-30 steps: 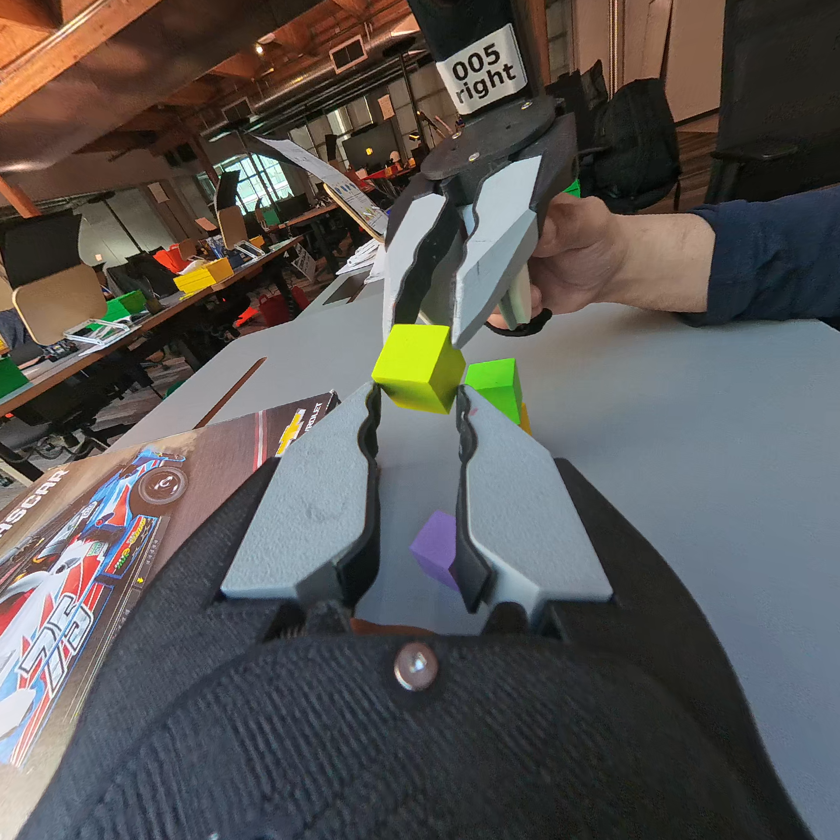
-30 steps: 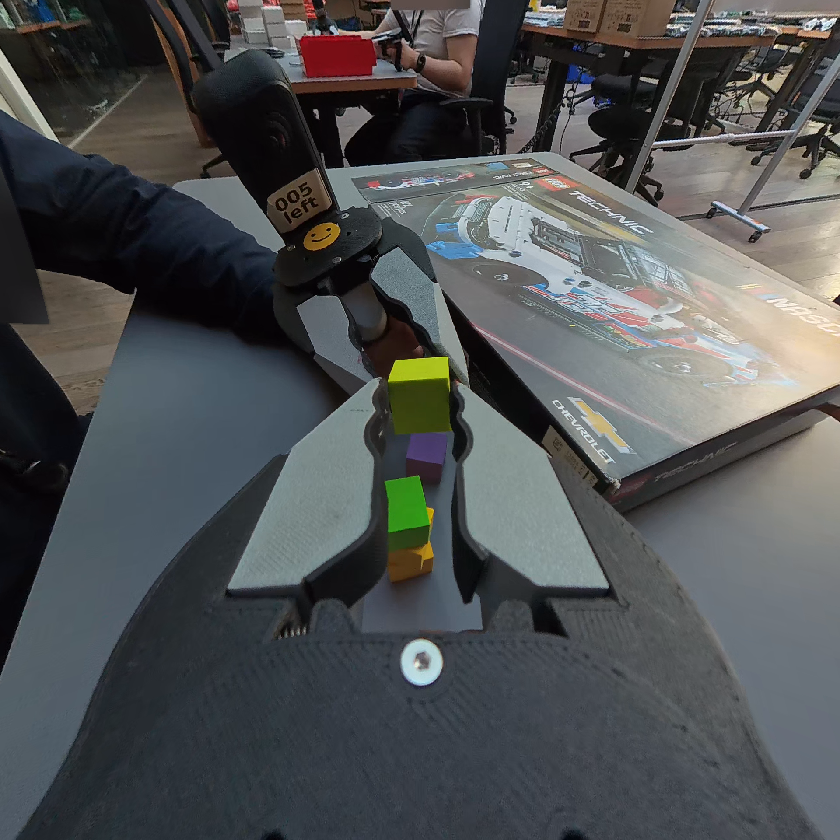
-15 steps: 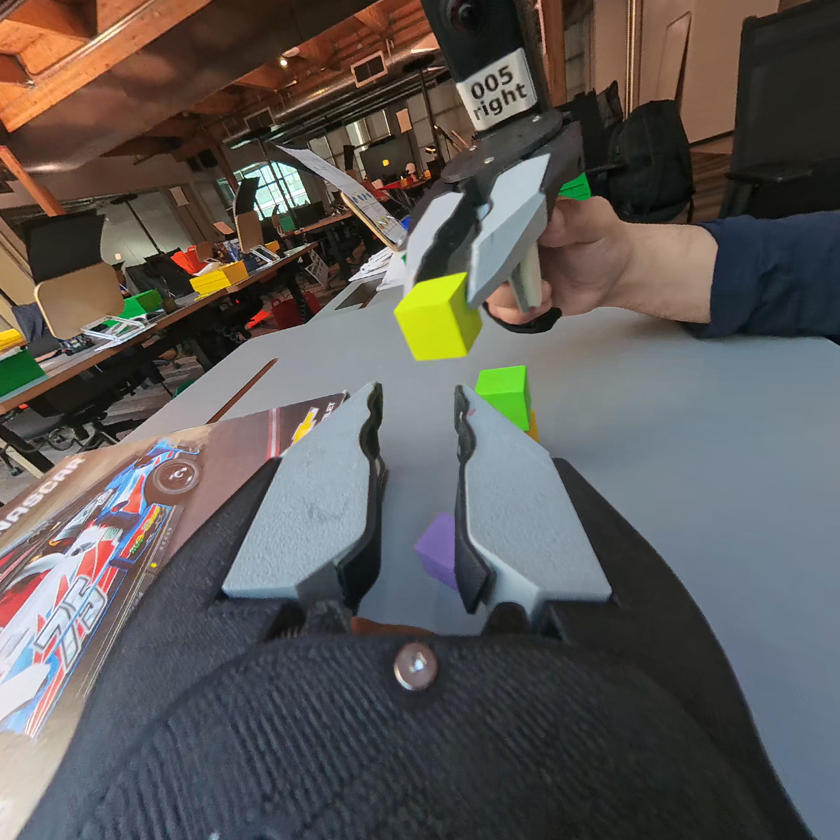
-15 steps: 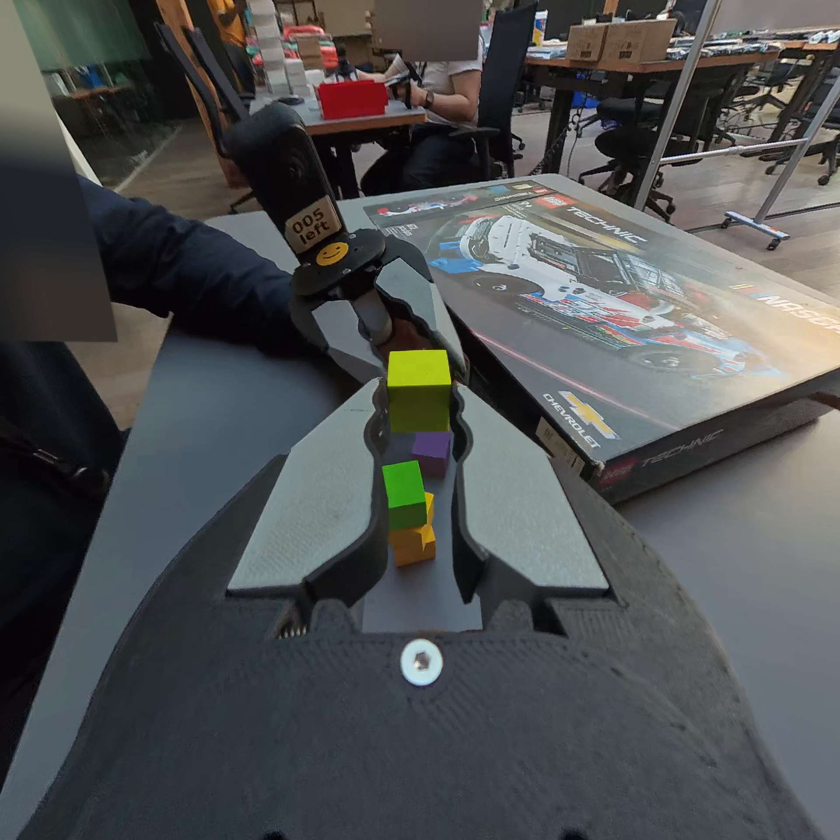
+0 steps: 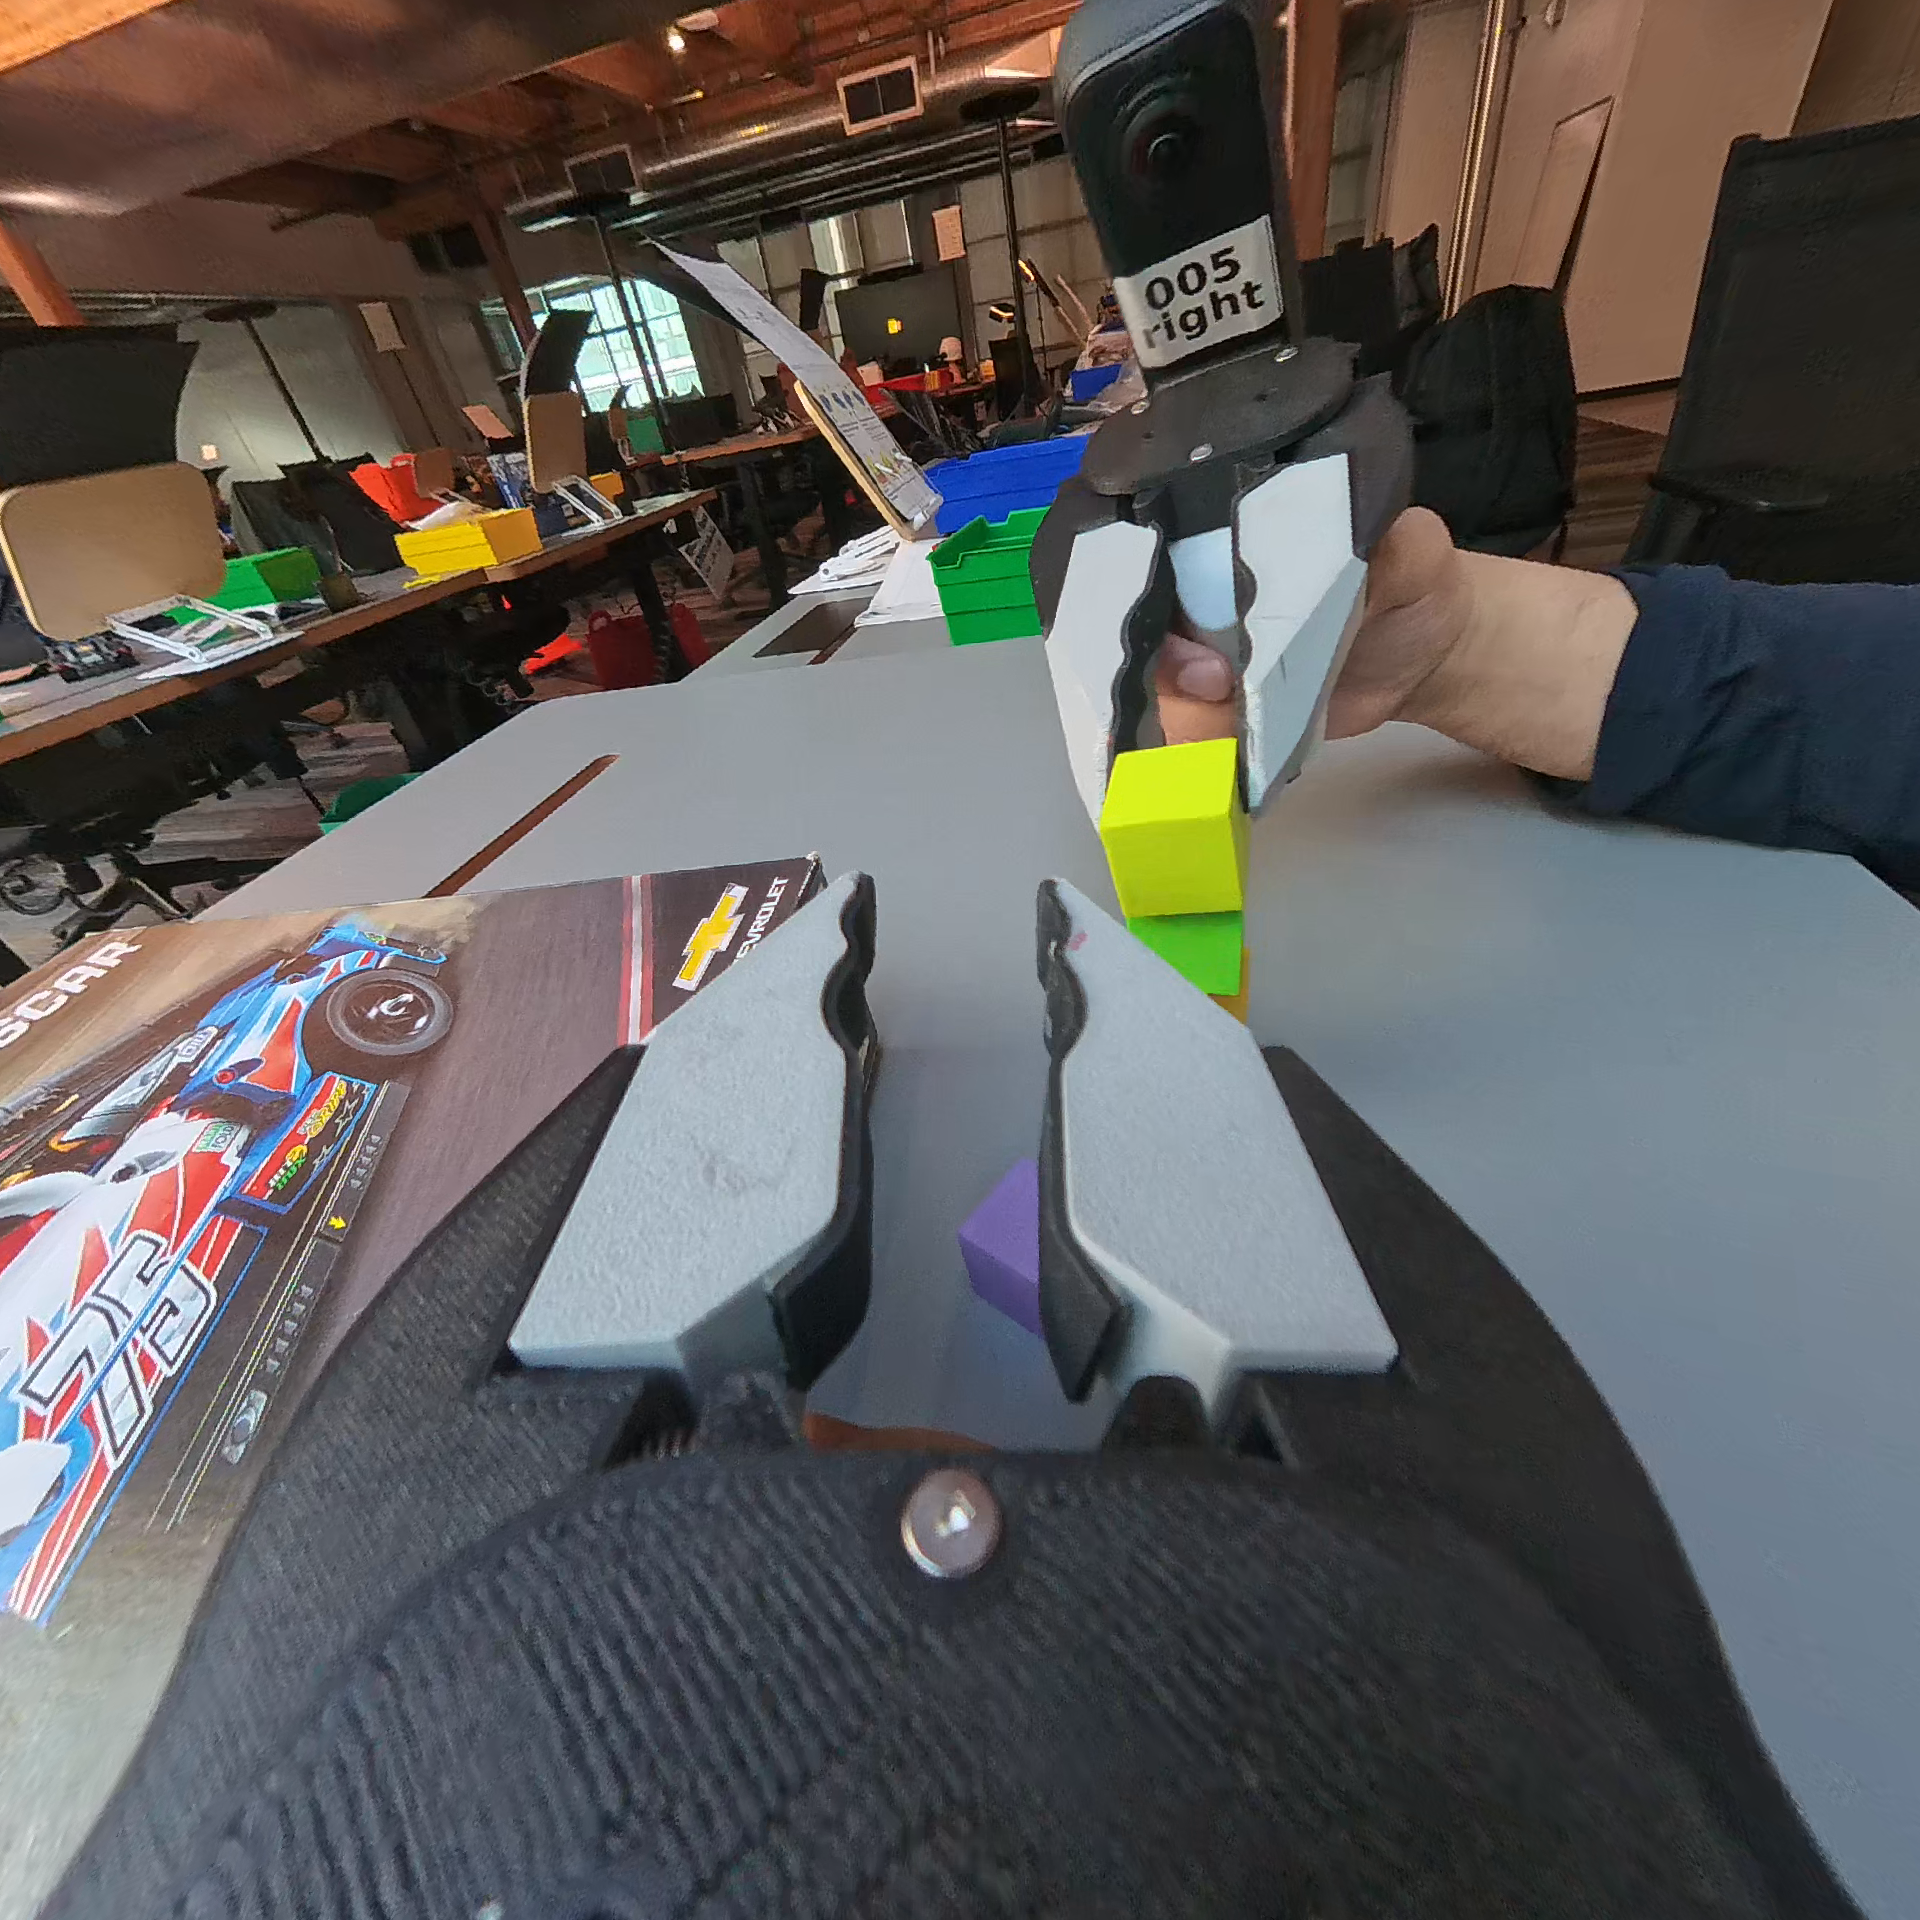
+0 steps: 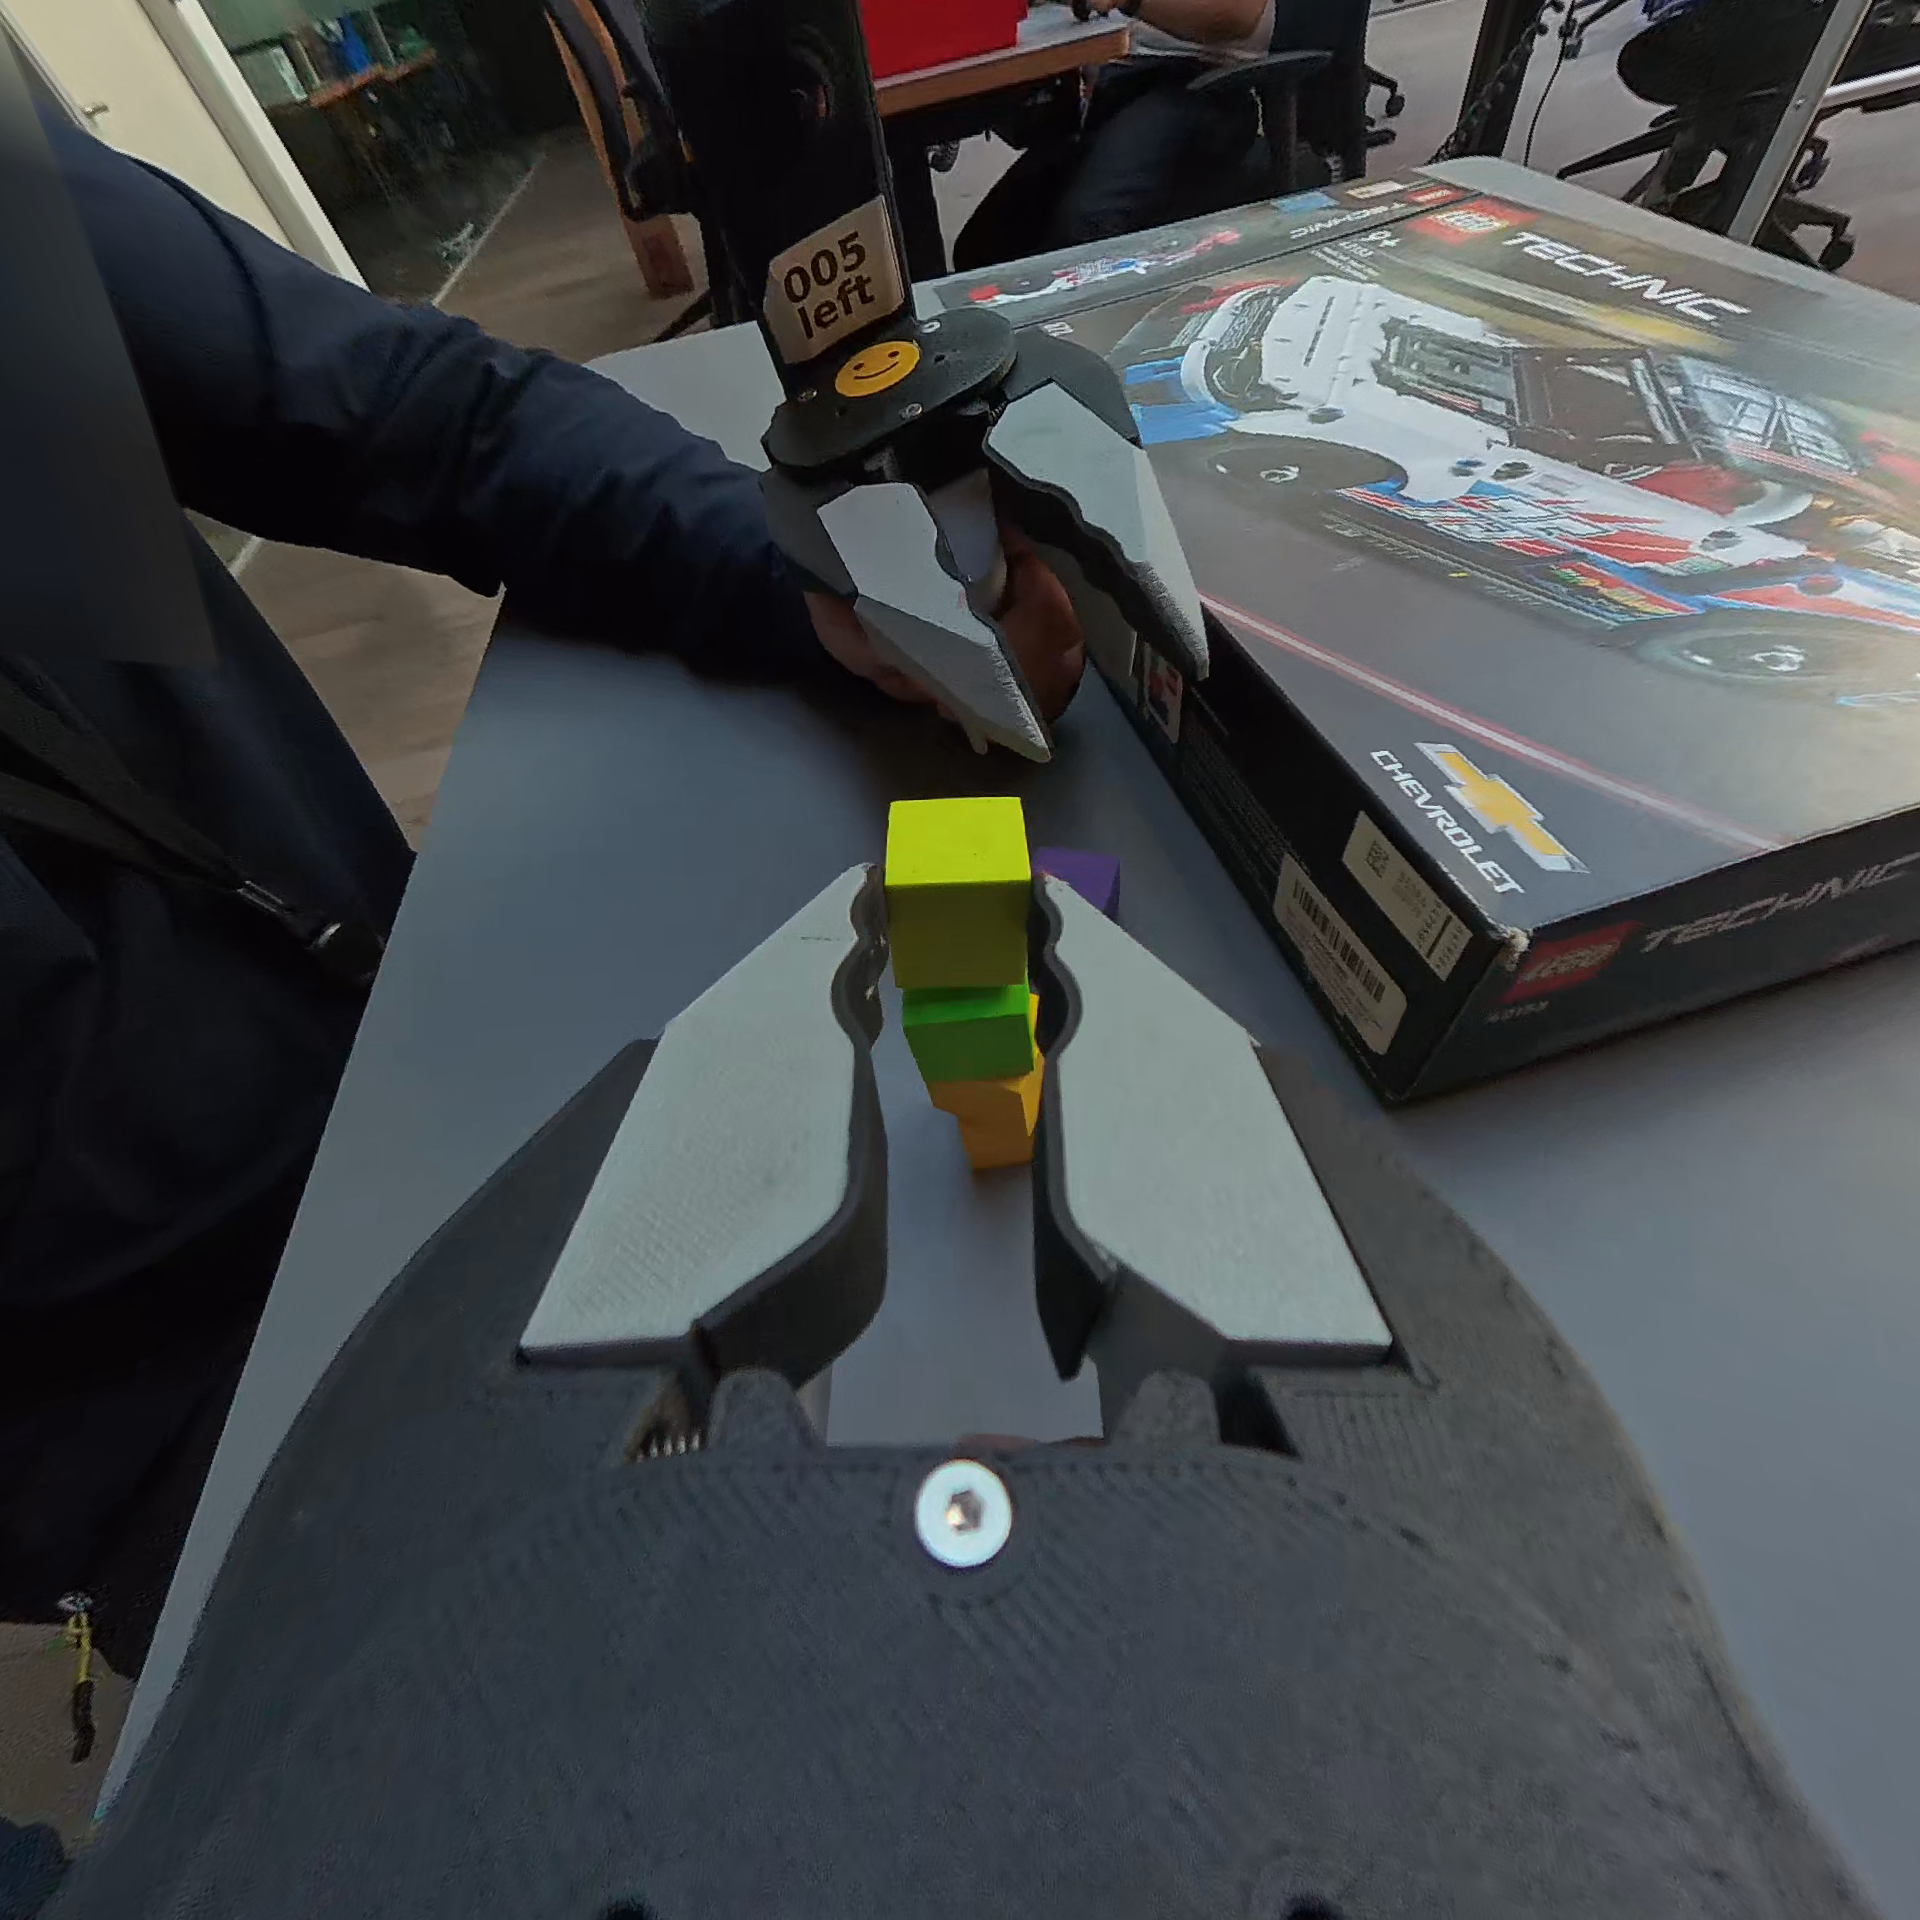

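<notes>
Grey pads of the right tool press on both sides of a lime cube, which sits on top of a green cube, itself on an orange cube standing on the table. Those three make a slightly crooked stack between the right tool's fingers. At about 1 o'clock from the stack, just beyond it, a purple cube lies on the table. Farther off at 12 o'clock the left tool hangs over the table with its fingers narrowly parted and nothing between them; in its own view the purple cube lies on the table below its right finger. At 2 o'clock a large printed box with a race car picture lies flat on the table, near the purple cube. Beyond the table are desks, chairs and a seated person.
</notes>
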